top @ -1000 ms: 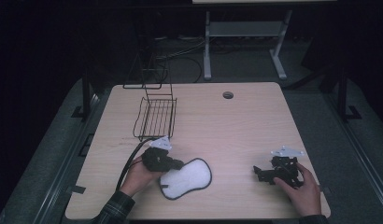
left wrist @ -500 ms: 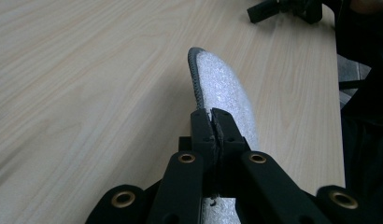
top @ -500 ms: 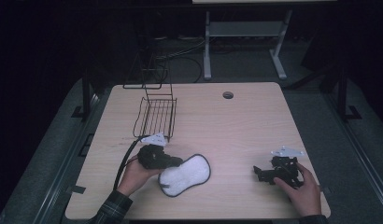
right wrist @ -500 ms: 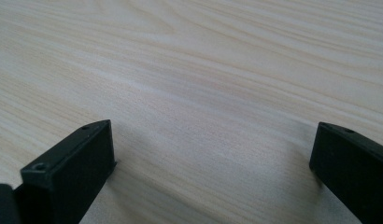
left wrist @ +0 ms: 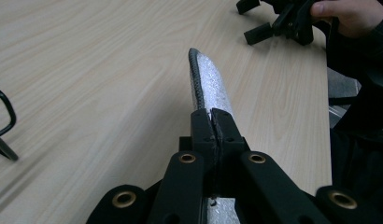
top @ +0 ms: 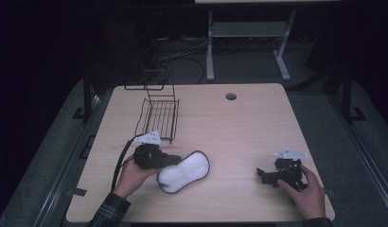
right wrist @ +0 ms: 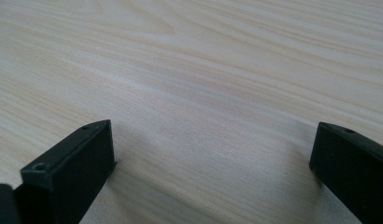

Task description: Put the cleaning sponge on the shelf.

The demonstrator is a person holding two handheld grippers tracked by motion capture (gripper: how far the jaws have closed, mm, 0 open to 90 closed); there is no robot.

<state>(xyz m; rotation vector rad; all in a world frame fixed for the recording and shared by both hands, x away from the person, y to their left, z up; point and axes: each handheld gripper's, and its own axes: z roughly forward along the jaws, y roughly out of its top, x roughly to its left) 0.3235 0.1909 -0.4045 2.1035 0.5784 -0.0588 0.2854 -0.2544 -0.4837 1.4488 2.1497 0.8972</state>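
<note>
The left gripper [top: 175, 161] fingers [left wrist: 201, 128] pinch the white pad's [top: 185, 171] edge; the right gripper [top: 268, 176] fingers [right wrist: 77, 161] stand wide apart above bare desk [top: 239, 132].

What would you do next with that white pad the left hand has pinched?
Probably lift it and carry it toward the wire basket. The left gripper is shut on the white pad, and the basket stands just beyond it on the table.

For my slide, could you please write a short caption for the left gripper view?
Left gripper, jaws shut on the edge of a white pad, above the wooden table.
</note>
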